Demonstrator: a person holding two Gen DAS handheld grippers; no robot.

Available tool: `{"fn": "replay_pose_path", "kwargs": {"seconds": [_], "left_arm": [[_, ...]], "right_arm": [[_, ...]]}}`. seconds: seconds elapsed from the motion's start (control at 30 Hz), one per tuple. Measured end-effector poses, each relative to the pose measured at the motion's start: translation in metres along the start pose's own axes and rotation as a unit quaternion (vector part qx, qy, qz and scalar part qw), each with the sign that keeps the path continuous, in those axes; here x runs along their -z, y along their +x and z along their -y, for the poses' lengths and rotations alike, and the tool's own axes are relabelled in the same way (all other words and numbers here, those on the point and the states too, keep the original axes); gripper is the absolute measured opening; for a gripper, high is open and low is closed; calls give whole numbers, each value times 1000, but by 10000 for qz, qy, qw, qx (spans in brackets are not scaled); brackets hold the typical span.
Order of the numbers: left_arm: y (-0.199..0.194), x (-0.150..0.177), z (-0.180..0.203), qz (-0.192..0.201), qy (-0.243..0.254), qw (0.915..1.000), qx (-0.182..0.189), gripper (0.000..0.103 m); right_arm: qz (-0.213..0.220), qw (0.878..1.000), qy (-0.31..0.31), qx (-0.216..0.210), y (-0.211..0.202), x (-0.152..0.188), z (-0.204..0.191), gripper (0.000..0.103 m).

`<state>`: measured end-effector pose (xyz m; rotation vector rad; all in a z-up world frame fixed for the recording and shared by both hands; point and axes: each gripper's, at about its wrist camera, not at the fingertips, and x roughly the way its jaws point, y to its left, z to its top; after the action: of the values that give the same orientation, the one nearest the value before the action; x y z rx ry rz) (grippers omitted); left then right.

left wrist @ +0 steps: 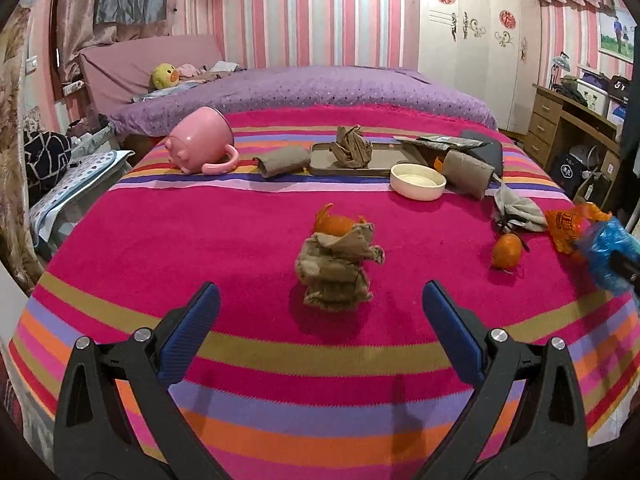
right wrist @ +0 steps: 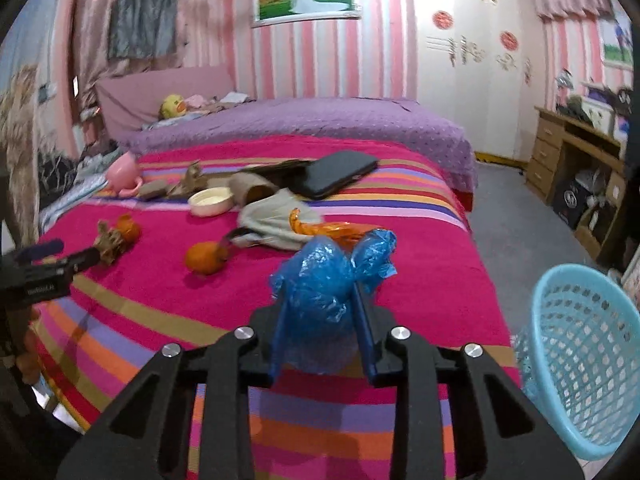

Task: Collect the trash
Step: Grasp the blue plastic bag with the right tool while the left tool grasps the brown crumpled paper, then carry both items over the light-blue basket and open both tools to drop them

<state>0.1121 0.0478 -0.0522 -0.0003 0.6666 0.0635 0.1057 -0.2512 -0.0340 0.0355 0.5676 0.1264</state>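
My left gripper (left wrist: 320,300) is open above the striped bedspread, its jaws wide on either side of a crumpled brown paper wad (left wrist: 336,270) just ahead, not touching it. An orange peel (left wrist: 336,222) lies behind the wad. My right gripper (right wrist: 320,300) is shut on a crumpled blue plastic bag (right wrist: 328,276) and holds it above the bed near the right edge; it shows at the far right of the left wrist view (left wrist: 610,254). A light blue mesh trash basket (right wrist: 580,360) stands on the floor to the right of the bed.
An orange (left wrist: 507,252), an orange wrapper (left wrist: 568,224), a grey cloth (left wrist: 518,210), a white bowl (left wrist: 418,181), cardboard tubes (left wrist: 282,161), a tray (left wrist: 384,160) with brown paper, a tipped pink mug (left wrist: 200,142) and a laptop (right wrist: 336,172) lie on the bed. A desk (right wrist: 576,160) stands right.
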Motion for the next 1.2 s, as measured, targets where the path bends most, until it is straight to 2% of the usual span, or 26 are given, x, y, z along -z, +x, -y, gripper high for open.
{"fn": "replay_pose_path", "kwargs": {"seconds": [0.07, 0.13, 0.2, 0.27, 0.57, 0.7, 0.8, 0.83, 0.87, 0.93, 1.03, 1.13, 1.2], "left_arm": [[8, -3, 2, -64, -24, 10000, -4, 94], [15, -6, 4, -145, -14, 9999, 58, 84], [22, -6, 7, -271, 46, 9996, 67, 68], [26, -5, 10, -399, 85, 9991, 70, 43], [-7, 3, 12, -39, 186, 9995, 259, 40], [-18, 6, 16, 59, 265, 9991, 311, 40], [-22, 7, 19, 82, 287, 9990, 322, 40], [-23, 8, 20, 93, 297, 9990, 317, 40], [-23, 8, 21, 104, 312, 9990, 298, 40], [-24, 7, 22, 112, 317, 9991, 277, 40], [-24, 7, 22, 101, 258, 9991, 317, 40], [-24, 5, 25, 127, 260, 9991, 301, 40], [-25, 4, 27, 153, 256, 9991, 311, 40]], "right_arm": [[-44, 9998, 137, -109, 4, -2, 9, 30], [-68, 9995, 225, -207, 7, -2, 12, 30], [-127, 9994, 166, -274, 11, -1, 9, 30], [-160, 9992, 106, -352, 12, 2, 6, 30], [-494, 9927, -158, -1089, 6, 20, -8, 29], [-596, 9922, -340, -1045, 2, 31, -10, 27], [-423, 9952, -393, -792, -9, 32, -5, 28], [-356, 9960, -377, -732, -13, 31, -2, 36], [-231, 9973, -334, -618, -18, 29, 2, 56], [-30, 9988, -268, -407, -21, 24, 8, 80], [20, 9992, -117, -377, -13, 16, 12, 80], [-131, 9988, -9, -476, 4, 15, 8, 80], [-328, 9984, -89, -461, 19, 18, -1, 68]]}}
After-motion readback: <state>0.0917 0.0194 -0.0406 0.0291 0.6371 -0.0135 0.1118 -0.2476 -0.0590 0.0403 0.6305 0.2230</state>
